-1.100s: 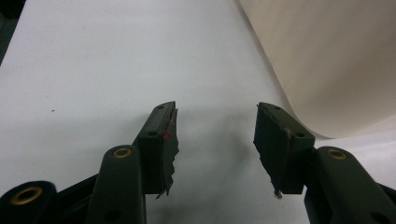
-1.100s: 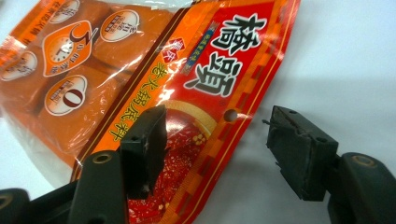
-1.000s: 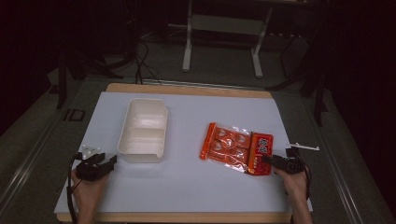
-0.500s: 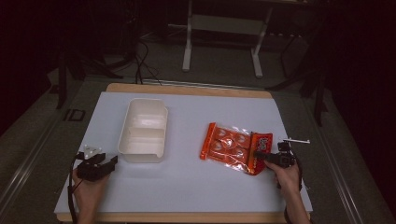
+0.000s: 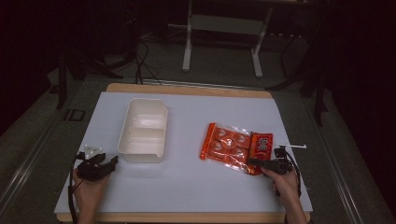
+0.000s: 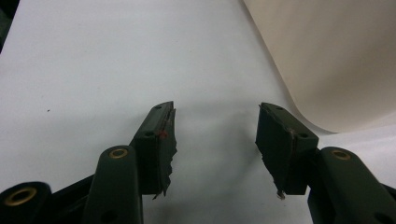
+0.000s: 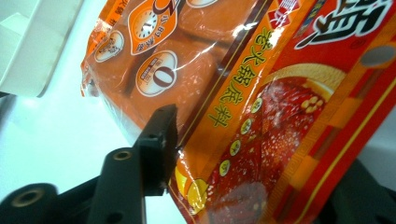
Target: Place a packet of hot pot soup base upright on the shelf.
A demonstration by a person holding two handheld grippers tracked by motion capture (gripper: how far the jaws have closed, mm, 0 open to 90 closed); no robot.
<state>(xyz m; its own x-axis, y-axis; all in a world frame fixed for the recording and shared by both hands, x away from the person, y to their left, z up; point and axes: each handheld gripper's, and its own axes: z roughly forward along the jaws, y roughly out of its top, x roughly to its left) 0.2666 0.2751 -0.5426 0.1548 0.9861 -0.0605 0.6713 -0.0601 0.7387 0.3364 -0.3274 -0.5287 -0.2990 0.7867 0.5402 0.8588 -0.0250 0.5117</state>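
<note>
An orange and red snack packet (image 5: pixel 236 147) lies flat right of the table's centre. My right gripper (image 5: pixel 254 162) sits at its near right corner, open. In the right gripper view the packet (image 7: pixel 261 93) runs between the jaws of the right gripper (image 7: pixel 257 135) and covers the right one; the left fingertip (image 7: pixel 159 140) touches its edge. A white two-compartment container (image 5: pixel 142 130) stands left of centre, empty. My left gripper (image 5: pixel 111 163) rests just below its near left corner, open with nothing between its jaws. In the left gripper view the left gripper (image 6: pixel 215 121) has the container's wall (image 6: pixel 336 60) at upper right.
A white sheet (image 5: pixel 196 186) covers the wooden table, with bare room in front and between the two objects. Beyond the far edge, a metal stand's legs (image 5: pixel 254 60) and cables (image 5: pixel 140 60) rest on the dark floor.
My right gripper has moved left along the near edge onto the packet's corner. The left gripper, container and packet have stayed put.
</note>
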